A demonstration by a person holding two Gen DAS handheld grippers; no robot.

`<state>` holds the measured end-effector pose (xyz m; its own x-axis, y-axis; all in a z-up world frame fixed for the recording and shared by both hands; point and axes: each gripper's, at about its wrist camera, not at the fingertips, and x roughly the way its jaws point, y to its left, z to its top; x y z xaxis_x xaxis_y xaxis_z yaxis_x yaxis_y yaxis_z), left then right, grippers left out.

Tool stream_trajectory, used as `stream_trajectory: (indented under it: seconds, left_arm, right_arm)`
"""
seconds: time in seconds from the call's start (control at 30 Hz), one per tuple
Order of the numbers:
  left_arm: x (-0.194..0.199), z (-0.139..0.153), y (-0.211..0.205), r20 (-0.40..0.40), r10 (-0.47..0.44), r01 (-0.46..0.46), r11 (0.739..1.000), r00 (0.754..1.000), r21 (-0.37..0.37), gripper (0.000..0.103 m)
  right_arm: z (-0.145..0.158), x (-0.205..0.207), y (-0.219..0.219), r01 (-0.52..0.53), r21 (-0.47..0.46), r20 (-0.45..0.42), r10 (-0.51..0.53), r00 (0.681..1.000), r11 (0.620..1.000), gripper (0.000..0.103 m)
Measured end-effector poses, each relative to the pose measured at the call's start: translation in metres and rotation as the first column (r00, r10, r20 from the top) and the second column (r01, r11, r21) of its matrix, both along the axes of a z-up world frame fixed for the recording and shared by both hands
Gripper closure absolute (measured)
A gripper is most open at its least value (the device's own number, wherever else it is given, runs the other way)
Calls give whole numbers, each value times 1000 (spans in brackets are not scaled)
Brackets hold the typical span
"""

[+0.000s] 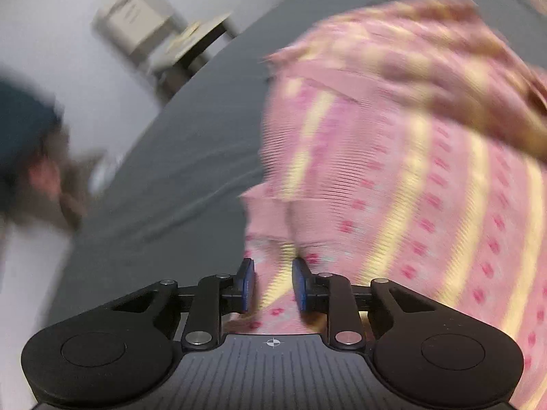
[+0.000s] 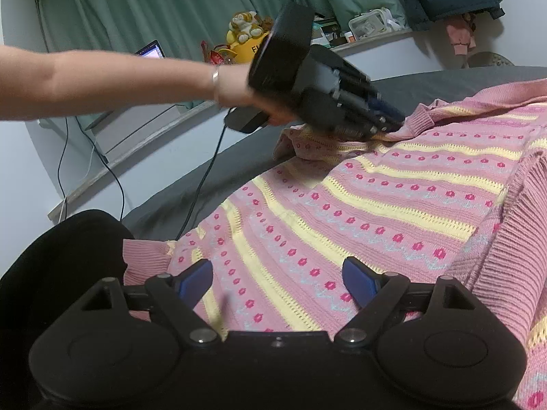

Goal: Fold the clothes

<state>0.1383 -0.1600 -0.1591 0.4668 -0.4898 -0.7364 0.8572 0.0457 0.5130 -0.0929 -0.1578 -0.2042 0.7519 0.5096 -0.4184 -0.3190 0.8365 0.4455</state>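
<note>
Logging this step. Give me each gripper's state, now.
Left gripper: shut on the sweater.
Right gripper: open, holding nothing, over the sweater.

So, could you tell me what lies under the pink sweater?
A dark grey bed sheet shows beyond the pink sweater; whatever lies directly beneath it is covered.

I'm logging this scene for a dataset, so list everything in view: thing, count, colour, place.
sweater: one, pink with yellow stripes, spread on the bed
bed: one, grey sheet, under the sweater
curtains: green, far wall
plush toy: one, yellow, on the ledge
laptop: one, open, on the ledge
cable: one, black, hanging from the left gripper
forearm: one, bare, with a bracelet
left gripper: black, shut on the sweater
right gripper: black, open over the sweater
</note>
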Motion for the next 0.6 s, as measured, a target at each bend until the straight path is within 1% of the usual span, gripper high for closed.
stream_trajectory:
  seconds: [0.03,0.1,0.13,0.17,0.2,0.23,0.27,0.33,0.37,0.4,0.43,0.5,0.53,0.57,0.6]
  left_arm:
    - [-17,-6,2,57,-45,43,999,997,26,102]
    - [-38,-14,3,151,-72,65,997,986,48,103]
    - [-48,-19,4,197,-86,75,995,977,59,103]
    - [-55,-21,4,218,-71,61,997,973,54,103]
    - [-61,-24,5,239,-57,47,998,969,48,103]
    - [-64,-24,4,234,-22,17,1000,972,24,103]
    - [-67,-23,9,224,11,-11,1000,975,-2,103]
    - [-74,-26,15,234,49,-42,998,971,-36,103]
    - [-77,-27,18,246,60,-50,998,967,-48,103]
    - [-80,-29,20,258,79,-65,996,963,-63,103]
    - [-82,-31,23,271,98,-79,994,958,-78,103]
    - [-90,-35,26,283,144,-117,987,948,-111,103]
    - [-93,-36,28,284,172,-139,981,943,-132,103]
    - [-97,-37,30,284,200,-161,975,938,-154,103]
    - [-99,-38,31,282,222,-177,968,933,-175,103]
  right_arm:
    - [0,0,0,3,0,-1,-3,1000,1000,20]
    - [2,1,-2,18,13,-8,-17,1000,1000,20]
    - [6,2,-4,29,26,-19,-28,999,999,22]
    - [10,3,-9,56,50,-20,-55,998,997,23]
    - [18,5,-18,108,92,-7,-108,994,990,23]
    - [25,6,-27,159,134,3,-160,987,978,23]
    - [33,11,-35,213,155,9,-217,976,965,23]
    - [52,32,-52,325,118,9,-328,945,938,24]
    - [58,48,-58,352,80,-10,-353,936,932,28]
    - [62,64,-64,360,60,-30,-358,933,931,31]
    - [64,81,-73,366,63,-47,-363,931,929,34]
    - [66,111,-90,396,109,-81,-389,918,912,36]
    - [65,126,-99,408,142,-103,-396,912,902,40]
    - [63,142,-107,413,186,-136,-393,909,891,40]
    - [60,156,-111,414,204,-173,-383,907,887,40]
